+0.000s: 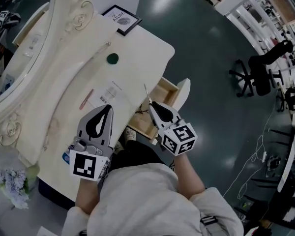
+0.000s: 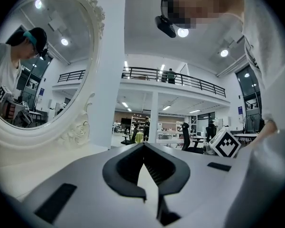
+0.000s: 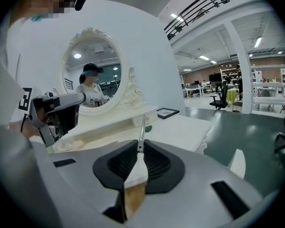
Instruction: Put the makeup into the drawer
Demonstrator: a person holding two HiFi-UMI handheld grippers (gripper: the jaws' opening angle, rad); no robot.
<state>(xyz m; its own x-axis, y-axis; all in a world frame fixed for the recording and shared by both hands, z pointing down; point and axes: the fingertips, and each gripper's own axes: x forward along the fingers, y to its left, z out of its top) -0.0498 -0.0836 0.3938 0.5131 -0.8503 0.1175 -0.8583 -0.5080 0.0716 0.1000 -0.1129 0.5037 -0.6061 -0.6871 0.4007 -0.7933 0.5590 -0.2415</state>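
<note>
Two claws I am holding in front of me at the white dressing table (image 1: 137,53). My right gripper (image 3: 140,148) is pinching a thin silver makeup stick (image 3: 141,129), with its pads pressing together on it. The stick is standing up and leaning a little. Its lower end is hiding between the jaws, so I cannot tell what kind of makeup it is.

In the head view this gripper is hovering over the open drawer (image 1: 168,88) at the table's front edge. It is covering most of the drawer's inside, so I am not seeing what is lying there.

My left gripper (image 2: 143,148) is pressing its jaw tips together with nothing between them, and it is hanging over the table top beside the drawer. A pink stick (image 1: 86,100) and a clear packet (image 1: 109,92) are lying on the table just ahead of the left gripper, and a small green round thing (image 1: 112,58) is lying farther away. Their details are too small to read. The oval mirror (image 1: 19,38) is being cut off by the left edge of the head view.
</note>
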